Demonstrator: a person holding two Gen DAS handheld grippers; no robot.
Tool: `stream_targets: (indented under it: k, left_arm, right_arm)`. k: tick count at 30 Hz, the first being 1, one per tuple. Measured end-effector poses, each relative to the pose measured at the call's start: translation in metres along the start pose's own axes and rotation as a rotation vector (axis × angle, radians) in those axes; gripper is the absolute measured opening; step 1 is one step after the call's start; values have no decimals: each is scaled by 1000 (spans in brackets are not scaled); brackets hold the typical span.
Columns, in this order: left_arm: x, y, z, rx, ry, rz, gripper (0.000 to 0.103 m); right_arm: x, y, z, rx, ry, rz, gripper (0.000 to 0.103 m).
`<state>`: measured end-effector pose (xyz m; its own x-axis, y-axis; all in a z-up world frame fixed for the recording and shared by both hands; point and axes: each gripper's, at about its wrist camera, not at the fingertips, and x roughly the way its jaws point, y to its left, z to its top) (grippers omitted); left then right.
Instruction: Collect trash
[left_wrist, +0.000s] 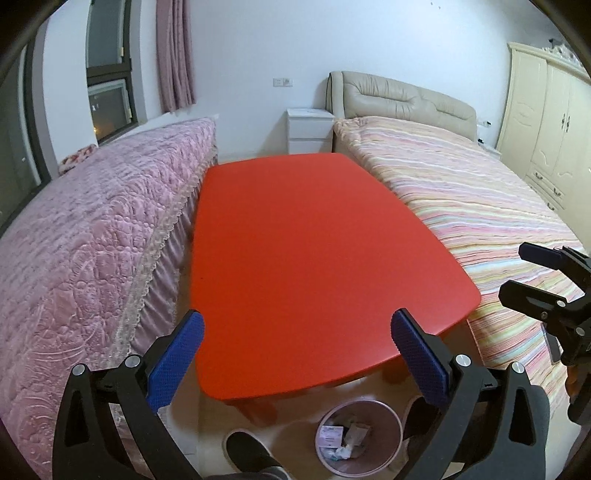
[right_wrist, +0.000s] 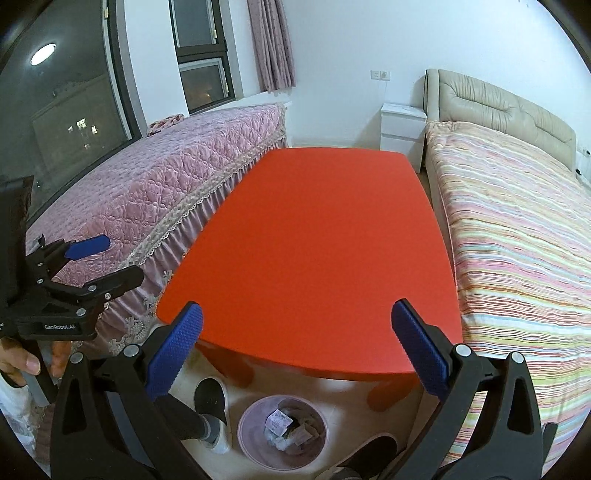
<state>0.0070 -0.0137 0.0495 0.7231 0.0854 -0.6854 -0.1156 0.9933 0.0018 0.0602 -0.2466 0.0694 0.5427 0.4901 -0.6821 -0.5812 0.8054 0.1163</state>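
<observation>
A bedroom is shown, with a red table (left_wrist: 317, 258) set between a pink quilted bench (left_wrist: 92, 240) and a striped bed (left_wrist: 498, 206), and no litter is seen on the tabletop. The trash (right_wrist: 286, 424), crumpled paper and wrappers, is found in a pink bin (right_wrist: 255, 454) on the floor under the near table edge, between the person's feet; it is judged light, soft and easily crushed, best pinched at a raised fold. Both the left gripper (left_wrist: 295, 354) and the right gripper (right_wrist: 295, 350) are held spread wide, nothing gripped, above the table's near edge.
</observation>
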Motion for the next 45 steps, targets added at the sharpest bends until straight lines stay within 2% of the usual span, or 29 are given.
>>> stream_targets:
  k: [45]
  left_arm:
    - [1,-3,-3,18,11,-24,97]
  right_arm:
    - [6,2,-3,-3,22,-15,100]
